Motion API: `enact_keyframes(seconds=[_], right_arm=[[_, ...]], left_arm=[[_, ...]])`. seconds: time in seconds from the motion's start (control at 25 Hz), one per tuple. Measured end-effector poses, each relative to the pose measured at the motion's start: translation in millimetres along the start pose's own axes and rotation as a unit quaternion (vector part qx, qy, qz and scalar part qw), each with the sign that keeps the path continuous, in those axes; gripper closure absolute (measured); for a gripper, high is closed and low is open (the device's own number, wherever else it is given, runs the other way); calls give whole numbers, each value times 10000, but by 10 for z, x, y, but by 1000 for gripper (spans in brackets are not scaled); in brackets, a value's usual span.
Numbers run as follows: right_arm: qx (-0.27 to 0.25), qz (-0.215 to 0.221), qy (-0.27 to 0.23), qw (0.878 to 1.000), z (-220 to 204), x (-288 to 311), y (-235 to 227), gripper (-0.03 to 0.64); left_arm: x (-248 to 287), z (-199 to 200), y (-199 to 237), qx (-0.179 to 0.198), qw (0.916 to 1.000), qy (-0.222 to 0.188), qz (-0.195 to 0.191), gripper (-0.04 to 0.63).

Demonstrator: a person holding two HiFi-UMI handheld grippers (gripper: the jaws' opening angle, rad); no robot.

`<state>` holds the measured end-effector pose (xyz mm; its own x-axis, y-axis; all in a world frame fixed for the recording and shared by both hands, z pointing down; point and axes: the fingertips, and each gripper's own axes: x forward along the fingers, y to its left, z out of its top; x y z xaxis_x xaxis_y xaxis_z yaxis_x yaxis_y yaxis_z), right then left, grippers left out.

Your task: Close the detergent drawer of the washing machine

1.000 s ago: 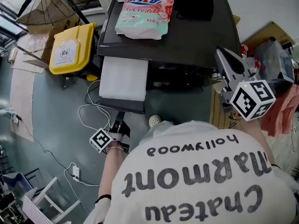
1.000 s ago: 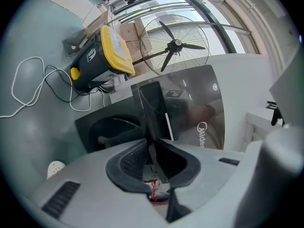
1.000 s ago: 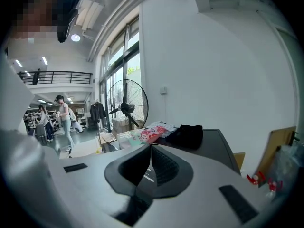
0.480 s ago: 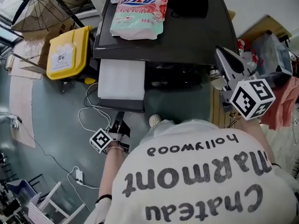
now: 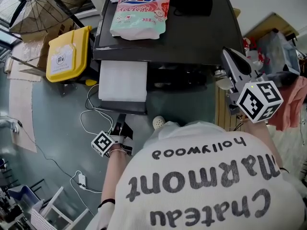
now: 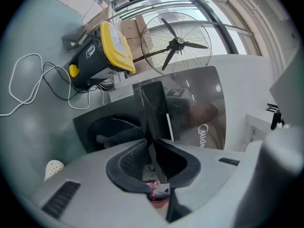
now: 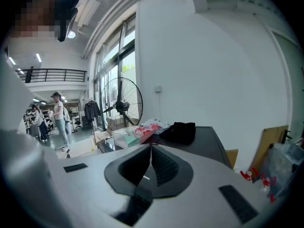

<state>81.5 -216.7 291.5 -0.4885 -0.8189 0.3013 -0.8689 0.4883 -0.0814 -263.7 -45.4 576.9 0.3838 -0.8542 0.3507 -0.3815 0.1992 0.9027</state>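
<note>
Washing machine [image 5: 201, 37], detergent bag [image 5: 139, 11], yellow bin [image 5: 67, 54] slightly further left in view, seemingly camera drift

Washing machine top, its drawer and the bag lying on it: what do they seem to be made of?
Washing machine top: dark and smooth with a faint sheen, so plastic or coated metal; the look leaves it open.
Drawer: flat, matte white, probably moulded plastic.
Bag: thin glossy plastic film, crinkled and slumped, with printed colours.

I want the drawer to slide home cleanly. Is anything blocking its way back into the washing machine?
Nothing visible does. The detergent drawer juts straight out of the washing machine, with the left gripper shut on its dark front. In the head view, the opening behind it is hidden beneath the machine's top.
</note>
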Motion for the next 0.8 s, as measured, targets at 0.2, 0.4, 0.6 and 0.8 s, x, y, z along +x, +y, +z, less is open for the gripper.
enact_keyframes(seconds=[0.2,0.4,0.6,0.8], right_arm=[[18,18,-10,10000,2,15,3,583],[8,41,-9,10000,9,70,13,583],[-23,75,12,10000,13,127,28,583],[-47,40,6,10000,41,137,-6,583]], left_arm=[[1,-4,-21,-32,10000,-1,15,534],[58,11,-92,-86,9997,-11,-224,534],[84,46,-28,-53,10000,-54,-57,534],[206,62,-165,-162,9993,-22,-342,534]])
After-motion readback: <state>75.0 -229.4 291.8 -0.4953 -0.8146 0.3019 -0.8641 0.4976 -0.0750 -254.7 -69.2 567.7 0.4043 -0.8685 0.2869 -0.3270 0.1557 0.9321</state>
